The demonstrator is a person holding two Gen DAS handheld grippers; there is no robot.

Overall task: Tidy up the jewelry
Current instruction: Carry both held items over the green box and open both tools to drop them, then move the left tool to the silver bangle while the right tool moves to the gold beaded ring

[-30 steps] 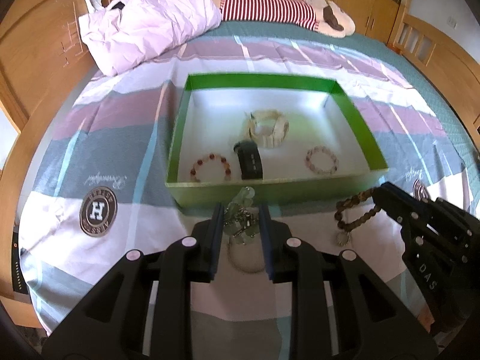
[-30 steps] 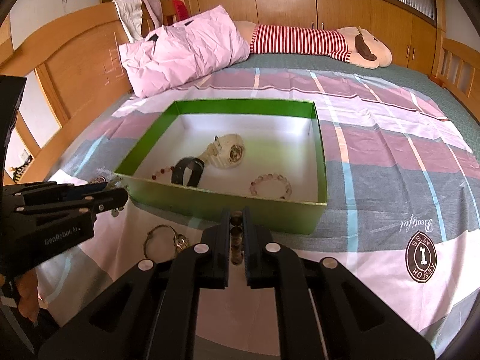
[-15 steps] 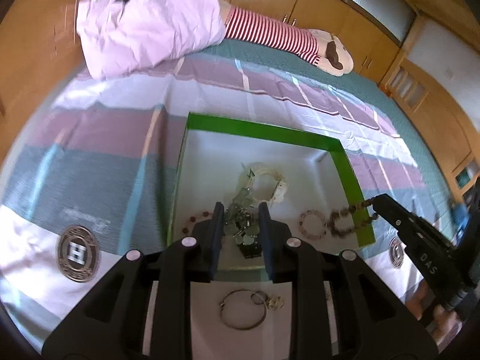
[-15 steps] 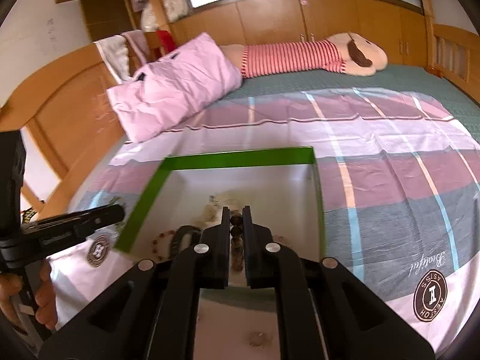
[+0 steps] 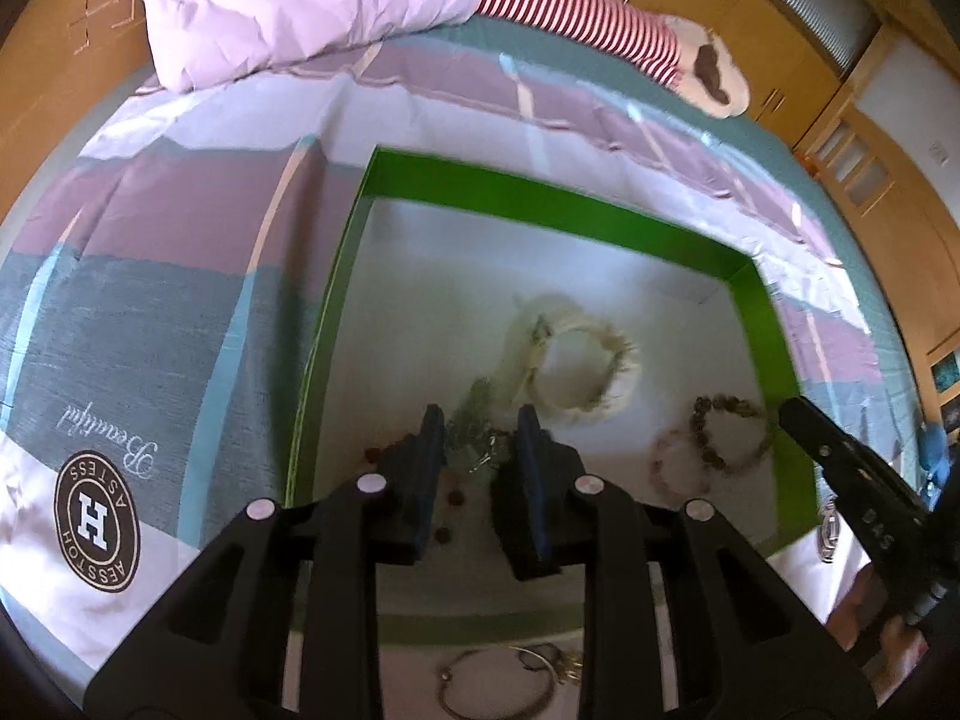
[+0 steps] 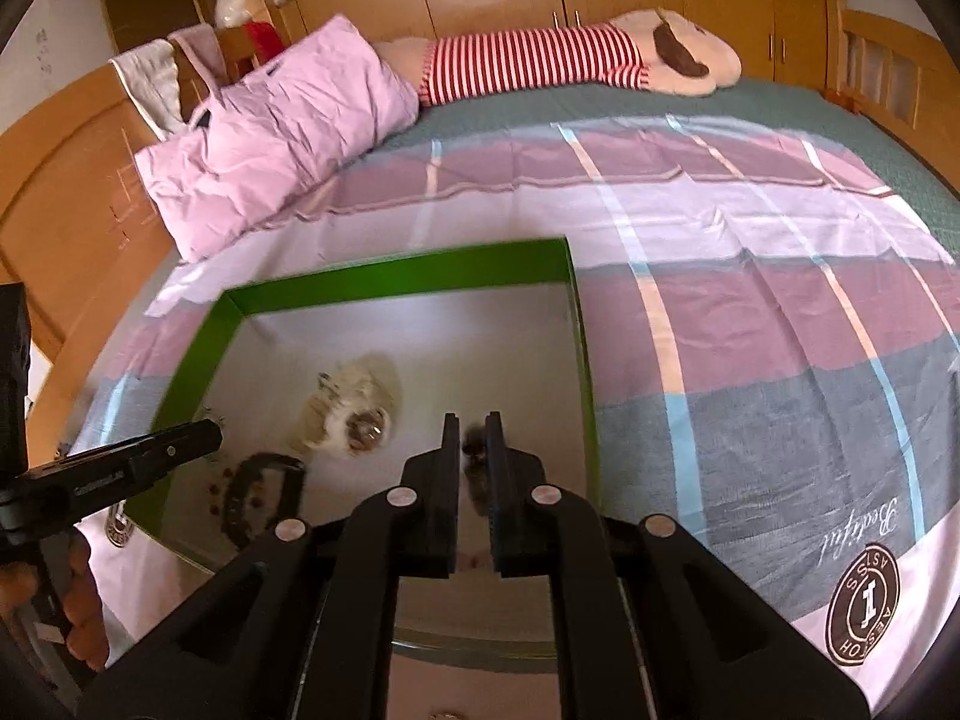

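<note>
Jewelry cluster (image 5: 477,441) | between left gripper (image 5: 480,450) fingers | over green box (image 5: 540,198)

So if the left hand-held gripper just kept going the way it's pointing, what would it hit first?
Probably the white floor of the green box, near the cream bracelet; depth is unclear. The left hand-held gripper carries a silvery trinket cluster.

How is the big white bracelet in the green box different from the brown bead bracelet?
The white bracelet is pale, chunky and the bigger ring; the brown bead bracelet is dark and made of small round beads. The white bracelet lies alone mid-box, while the brown bead bracelet sits near the right wall, overlapping a pink bead bracelet. Both are loops inside the green box.
</note>
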